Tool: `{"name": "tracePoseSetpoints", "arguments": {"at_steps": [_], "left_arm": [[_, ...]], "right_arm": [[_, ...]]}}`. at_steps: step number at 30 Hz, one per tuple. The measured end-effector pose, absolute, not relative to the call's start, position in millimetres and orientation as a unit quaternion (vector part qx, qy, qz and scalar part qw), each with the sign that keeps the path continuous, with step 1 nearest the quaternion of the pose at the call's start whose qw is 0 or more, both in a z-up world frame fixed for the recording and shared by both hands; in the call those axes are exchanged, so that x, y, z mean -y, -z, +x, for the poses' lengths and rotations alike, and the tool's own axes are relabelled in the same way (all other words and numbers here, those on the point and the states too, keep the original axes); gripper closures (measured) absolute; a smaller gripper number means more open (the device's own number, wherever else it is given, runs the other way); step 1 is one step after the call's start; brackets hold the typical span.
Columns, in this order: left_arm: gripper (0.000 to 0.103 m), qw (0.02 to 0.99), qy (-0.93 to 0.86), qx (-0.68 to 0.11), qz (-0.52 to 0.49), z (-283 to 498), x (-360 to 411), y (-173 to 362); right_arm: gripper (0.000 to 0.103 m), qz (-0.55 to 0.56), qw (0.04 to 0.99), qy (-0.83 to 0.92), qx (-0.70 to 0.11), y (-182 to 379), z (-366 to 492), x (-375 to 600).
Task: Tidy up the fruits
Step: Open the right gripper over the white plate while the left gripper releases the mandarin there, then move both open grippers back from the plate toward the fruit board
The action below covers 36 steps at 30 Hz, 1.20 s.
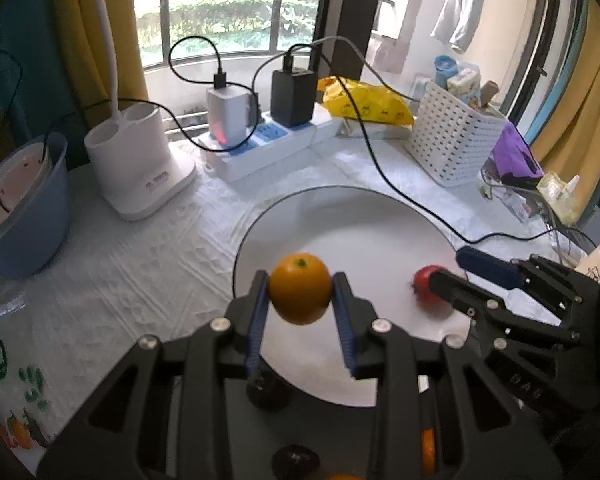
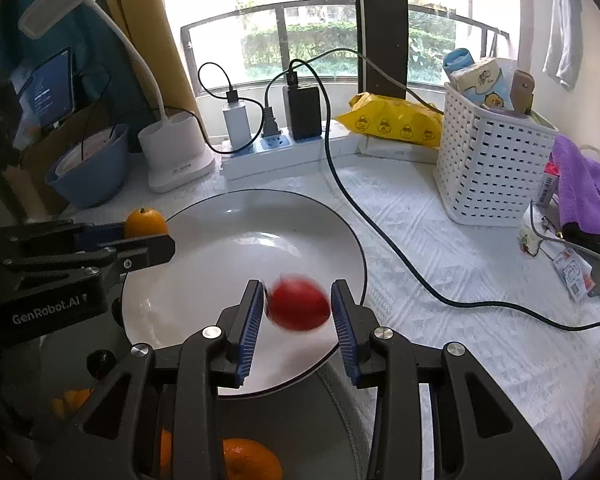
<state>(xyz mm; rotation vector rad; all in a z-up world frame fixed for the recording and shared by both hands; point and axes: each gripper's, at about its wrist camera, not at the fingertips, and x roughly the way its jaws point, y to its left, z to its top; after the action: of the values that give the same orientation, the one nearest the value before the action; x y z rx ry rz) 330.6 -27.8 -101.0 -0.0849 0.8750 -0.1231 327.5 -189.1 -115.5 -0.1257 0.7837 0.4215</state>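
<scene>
My left gripper (image 1: pixel 300 294) is shut on an orange (image 1: pixel 299 289) and holds it above the near left rim of the white plate (image 1: pixel 360 224). In the right wrist view that orange (image 2: pixel 145 222) shows at the plate's (image 2: pixel 228 216) left edge. My right gripper (image 2: pixel 298 304) is open over the plate; a blurred red fruit (image 2: pixel 299 307) lies between its jaws, clear of the pads, apparently loose. The red fruit (image 1: pixel 430 283) also shows in the left wrist view beside the right gripper's fingers (image 1: pixel 456 286). More oranges (image 2: pixel 250 460) lie below the grippers.
A black cable (image 2: pixel 380 240) runs across the cloth right of the plate. A white lattice basket (image 2: pixel 492 160), purple cloth (image 2: pixel 584 184), power strip with chargers (image 2: pixel 276 148), white lamp base (image 2: pixel 176 156), blue bowl (image 2: pixel 90 168) and yellow packet (image 2: pixel 392 122) ring the table.
</scene>
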Motion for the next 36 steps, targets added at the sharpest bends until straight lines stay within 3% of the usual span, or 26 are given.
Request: {"name": "tracePoseSetpoints", "arguments": {"at_steps": [5,9,36], "left_arm": [[0.068,0.904,0.057,-0.422,-0.041,327.8,26.6,97.7],[0.057,0.909,0.059,-0.41,-0.047,322.1,24.7,89.7],[0.056,0.925,0.045,-0.373,-0.054,245.9,14.6,55.7]], "right_arm": [[0.056,-0.057,0.903,-0.196,-0.378,114.1,326.8,191.1],[0.056,-0.053,0.907,-0.19,-0.371,108.8,323.4,193.7],[0.056,-0.055,0.919,-0.187,-0.342,80.9,251.3,200.1]]}}
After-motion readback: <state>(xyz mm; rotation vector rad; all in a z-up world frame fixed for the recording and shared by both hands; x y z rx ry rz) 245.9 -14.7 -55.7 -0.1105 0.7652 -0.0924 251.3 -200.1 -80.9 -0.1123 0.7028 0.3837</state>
